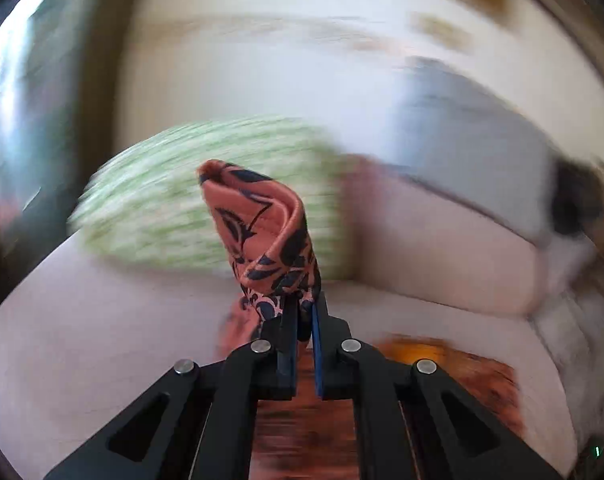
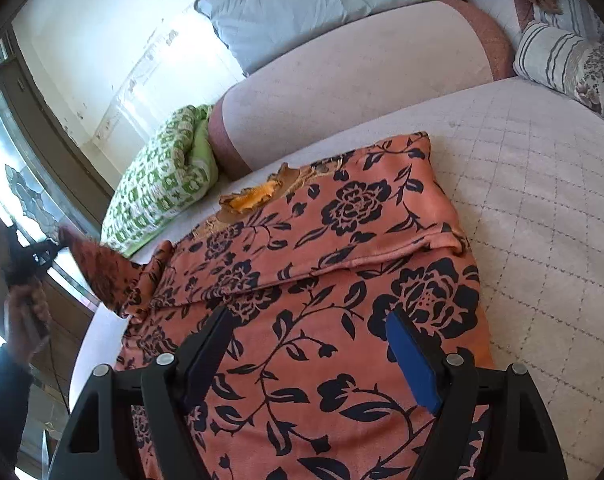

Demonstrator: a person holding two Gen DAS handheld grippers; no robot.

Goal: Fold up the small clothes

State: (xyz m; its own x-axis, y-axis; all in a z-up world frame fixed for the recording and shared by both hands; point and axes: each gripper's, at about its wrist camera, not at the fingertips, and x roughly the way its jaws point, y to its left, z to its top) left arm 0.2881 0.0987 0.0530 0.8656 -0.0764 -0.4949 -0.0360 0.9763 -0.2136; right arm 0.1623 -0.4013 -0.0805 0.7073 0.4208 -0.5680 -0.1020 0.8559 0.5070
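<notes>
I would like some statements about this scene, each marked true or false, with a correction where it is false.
1. The left gripper is shut on a corner of the floral garment. True.
2. The right gripper is clamped on the garment. False: its fingers stand open above the cloth.
3. A green patterned pillow lies beside the garment. True.
4. The garment hangs fully in the air. False: most of it lies on the sofa seat.
</notes>
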